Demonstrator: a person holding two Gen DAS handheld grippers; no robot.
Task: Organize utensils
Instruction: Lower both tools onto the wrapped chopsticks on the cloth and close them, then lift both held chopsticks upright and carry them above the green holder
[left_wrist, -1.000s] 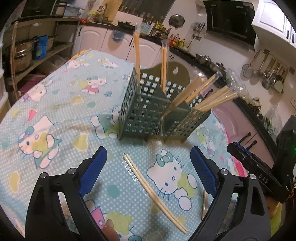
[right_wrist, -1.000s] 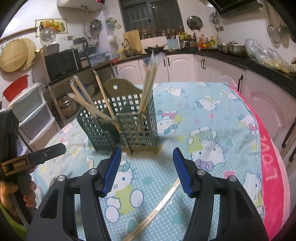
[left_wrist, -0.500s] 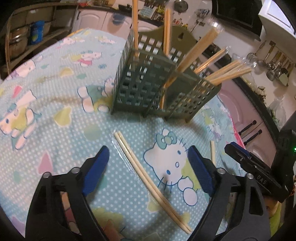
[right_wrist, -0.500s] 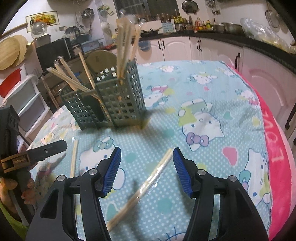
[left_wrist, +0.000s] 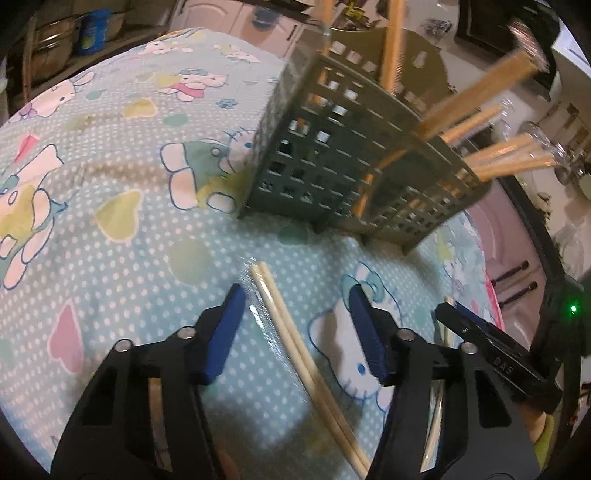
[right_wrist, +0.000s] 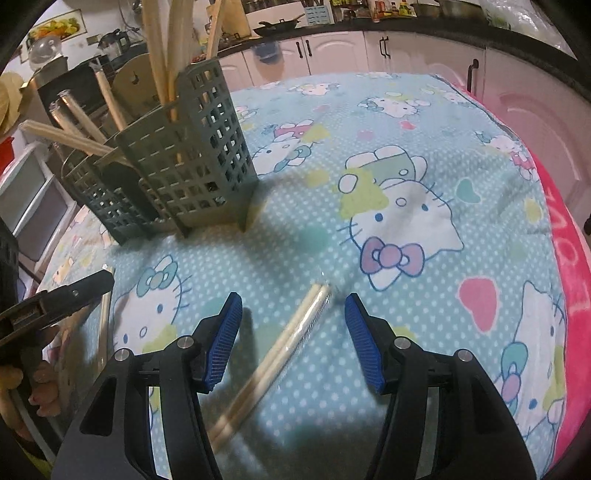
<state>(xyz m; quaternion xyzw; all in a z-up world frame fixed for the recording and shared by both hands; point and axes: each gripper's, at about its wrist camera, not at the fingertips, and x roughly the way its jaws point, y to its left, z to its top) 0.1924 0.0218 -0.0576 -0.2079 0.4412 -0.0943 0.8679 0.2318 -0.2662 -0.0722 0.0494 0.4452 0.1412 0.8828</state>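
Observation:
A green lattice utensil caddy (left_wrist: 343, 162) stands on the Hello Kitty tablecloth (left_wrist: 110, 184) with several wrapped chopstick pairs leaning in it; it also shows in the right wrist view (right_wrist: 177, 162). My left gripper (left_wrist: 295, 325) is open, low over a wrapped chopstick pair (left_wrist: 295, 347) that lies between its fingers. My right gripper (right_wrist: 291, 336) is open over another wrapped chopstick pair (right_wrist: 280, 343) lying between its fingers. A third pair (right_wrist: 105, 317) lies left, by the left gripper's body (right_wrist: 55, 299).
The right gripper's body (left_wrist: 495, 354) shows at the right of the left wrist view. The table's pink edge (right_wrist: 569, 295) runs along the right. Kitchen cabinets (right_wrist: 332, 51) and counters stand behind the table.
Both grippers have dropped lower and moved forward toward the table. Each now straddles a chopstick pair. The caddy looms larger in both views.

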